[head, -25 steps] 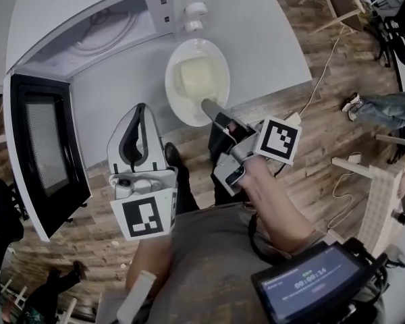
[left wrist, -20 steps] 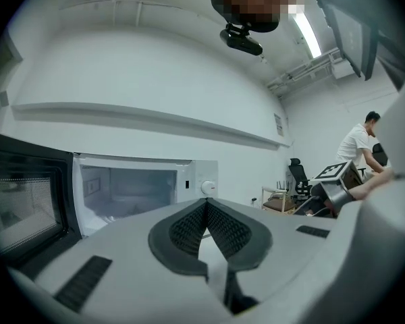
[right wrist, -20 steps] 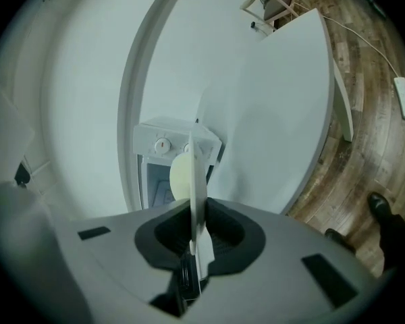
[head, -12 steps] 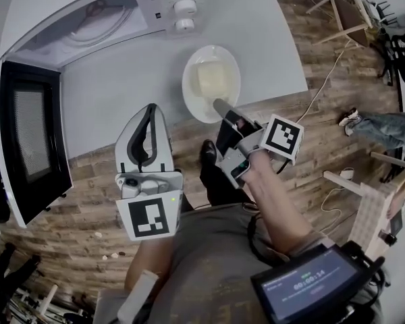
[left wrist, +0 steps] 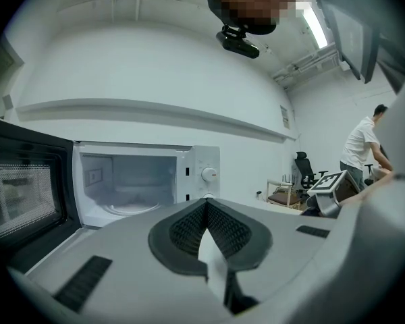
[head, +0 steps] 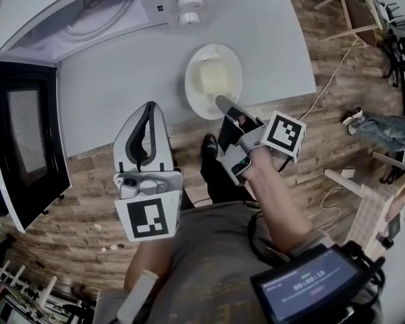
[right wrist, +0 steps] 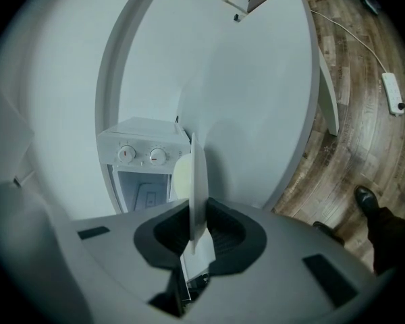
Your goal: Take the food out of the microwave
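Observation:
A white plate [head: 212,79] with a pale yellow block of food [head: 214,73] is over the white table [head: 121,86], near its front edge and in front of the microwave's knobs [head: 189,9]. My right gripper [head: 224,105] is shut on the plate's near rim. In the right gripper view the plate [right wrist: 197,181] runs edge-on between the pads. My left gripper [head: 148,113] is shut and empty, low at the table's front edge and to the left of the plate. The white microwave [left wrist: 142,177] stands open with a bare turntable, its dark door [head: 27,140] swung out to the left.
The table's front edge [head: 182,130] borders a wood floor. A cable and power strip [right wrist: 393,86] lie on the floor to the right. Another person [left wrist: 364,147] stands at the far right by office chairs. A tablet [head: 310,285] hangs at my chest.
The right gripper has brought the plate down and a little further from the microwave. The left gripper has sunk slightly and stays shut.

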{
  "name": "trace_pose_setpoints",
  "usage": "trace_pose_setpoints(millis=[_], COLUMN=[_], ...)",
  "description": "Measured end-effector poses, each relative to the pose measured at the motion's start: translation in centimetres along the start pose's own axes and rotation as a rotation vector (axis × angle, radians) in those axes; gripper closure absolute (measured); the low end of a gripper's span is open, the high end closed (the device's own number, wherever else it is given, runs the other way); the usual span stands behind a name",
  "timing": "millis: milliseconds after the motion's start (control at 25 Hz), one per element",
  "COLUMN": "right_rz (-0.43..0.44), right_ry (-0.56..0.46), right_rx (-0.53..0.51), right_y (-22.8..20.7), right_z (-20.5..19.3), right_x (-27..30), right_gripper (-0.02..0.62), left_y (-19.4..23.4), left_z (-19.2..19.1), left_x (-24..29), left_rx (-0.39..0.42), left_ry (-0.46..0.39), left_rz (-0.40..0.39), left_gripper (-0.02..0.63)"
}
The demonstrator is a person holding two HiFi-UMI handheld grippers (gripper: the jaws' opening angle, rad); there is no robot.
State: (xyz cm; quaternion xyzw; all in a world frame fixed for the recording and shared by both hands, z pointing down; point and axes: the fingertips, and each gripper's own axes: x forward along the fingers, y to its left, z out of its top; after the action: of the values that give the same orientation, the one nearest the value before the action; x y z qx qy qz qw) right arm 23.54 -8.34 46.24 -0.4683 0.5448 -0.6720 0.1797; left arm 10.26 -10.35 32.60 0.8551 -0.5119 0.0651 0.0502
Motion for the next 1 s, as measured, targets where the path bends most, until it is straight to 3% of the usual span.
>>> trace_pose_setpoints(millis=[480,600,800,1000], right_rz=[-0.02,-0.034,-0.101,-0.116], right_ry=[-0.005,0.008,0.011,0.058], right_rx=[-0.017,-0.08,-0.205,-0.341], right_y=[0.0,0.0,0.0,0.2], right_z=[0.2,0.2,0.0,-0.7], right_x=[0.1,0.1,-0.1,0.7], right_gripper=[0.537,0.534,0.463,0.401], left_y=[-0.1,-0.1,0.1,0.4], left_z=[-0.8,-0.7,-0.8,-0.9], left_x=[0.3,0.3,0.1,0.3], left_rx=[-0.01,-0.017,-0.018,-0.019], left_ry=[0.028,0.028,0.037,0.038], left_rz=[-0.022,-0.024,-0.029,-0.034], left_gripper=[0.6,0.6,0.6,0.6])
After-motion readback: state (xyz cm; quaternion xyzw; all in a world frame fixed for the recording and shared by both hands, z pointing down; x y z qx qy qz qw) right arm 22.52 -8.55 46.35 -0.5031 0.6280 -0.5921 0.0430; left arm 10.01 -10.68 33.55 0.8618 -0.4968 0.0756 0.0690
